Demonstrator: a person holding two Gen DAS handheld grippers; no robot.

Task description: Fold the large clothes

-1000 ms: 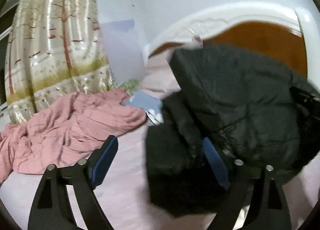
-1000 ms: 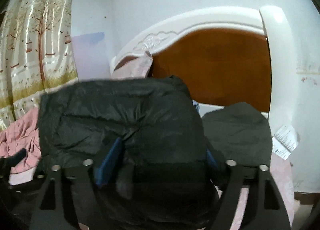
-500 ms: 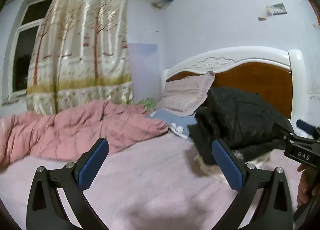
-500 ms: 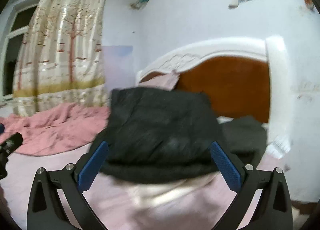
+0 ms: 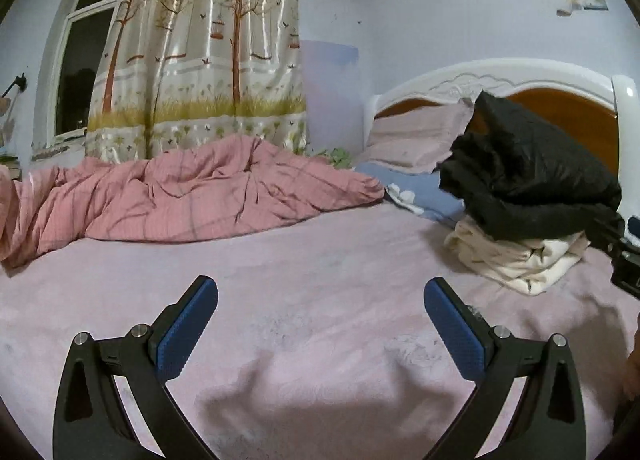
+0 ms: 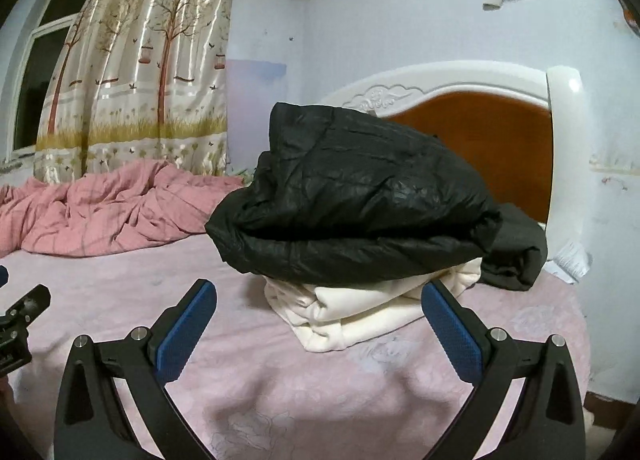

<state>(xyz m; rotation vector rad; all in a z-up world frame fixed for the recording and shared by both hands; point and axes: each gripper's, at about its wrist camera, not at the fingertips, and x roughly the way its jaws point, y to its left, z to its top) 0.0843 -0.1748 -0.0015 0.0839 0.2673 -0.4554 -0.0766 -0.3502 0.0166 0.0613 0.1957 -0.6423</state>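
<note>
Left claw: (image 5: 320,296) spread wide, nothing between the blue pads, hanging over bare pink sheet.
Right claw: (image 6: 318,296) also released and empty, pointing straight at the pile of clothes.
Black jacket: (image 6: 360,195) here's our big item, a puffy dark coat folded into a thick bundle, sitting at my right claw's 12 o'clock; from the left wrist it sits out at 2 o'clock.
Cream garment: (image 6: 360,308) folded underneath, the jacket resting right on top of it, its lower edge near my right claw's fingertips.
Bed: (image 5: 304,260) pink sheet carries the whole stack, close to the wooden headboard (image 6: 492,155).
Pink duvet: (image 5: 192,195) crumpled at 11 o'clock of the left claw, well apart from the stack.
Step in hand: I'd call this fold finished and stacked; both claws are off the cloth.
Next move: by my reckoning, find another large piece to fold. None lies flat in front of me, so I'd turn and look before reaching.
Watch for: the jacket's top layer puffs up and overhangs the cream piece, so it may spring open.
</note>
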